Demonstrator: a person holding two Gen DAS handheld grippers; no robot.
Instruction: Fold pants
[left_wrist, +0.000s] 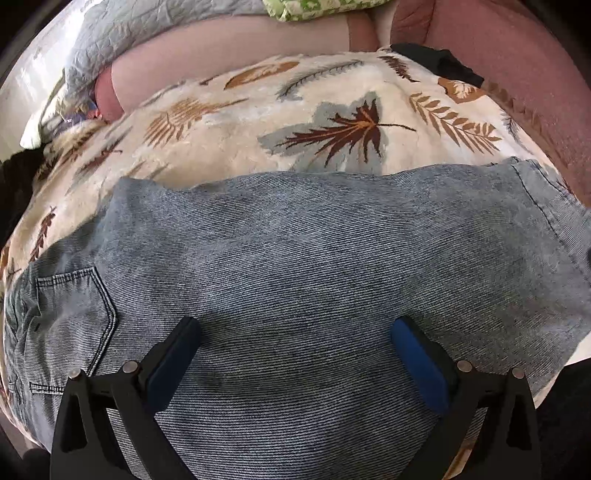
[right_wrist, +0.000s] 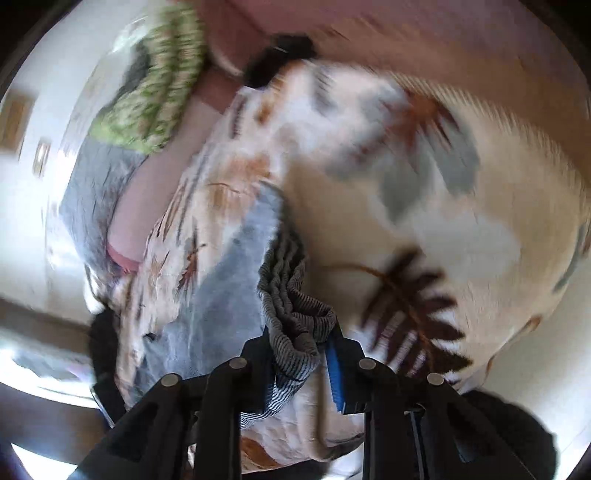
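Note:
Light blue denim pants (left_wrist: 295, 258) lie spread across a cream blanket with a leaf print (left_wrist: 258, 122), a back pocket (left_wrist: 70, 314) at the left. My left gripper (left_wrist: 295, 332) is open just above the denim, blue pads wide apart, holding nothing. In the blurred right wrist view, my right gripper (right_wrist: 301, 343) is shut on a bunched edge of the pants (right_wrist: 291, 306), lifted off the blanket (right_wrist: 461, 229). The rest of the pants (right_wrist: 236, 273) trails away to the left.
A pink sofa back (left_wrist: 498, 55) runs behind the blanket. A grey quilted cover (left_wrist: 140, 40) and a green patterned cushion (left_wrist: 317, 9) lie at the back left. A black cloth (left_wrist: 443, 62) sits at the blanket's far corner.

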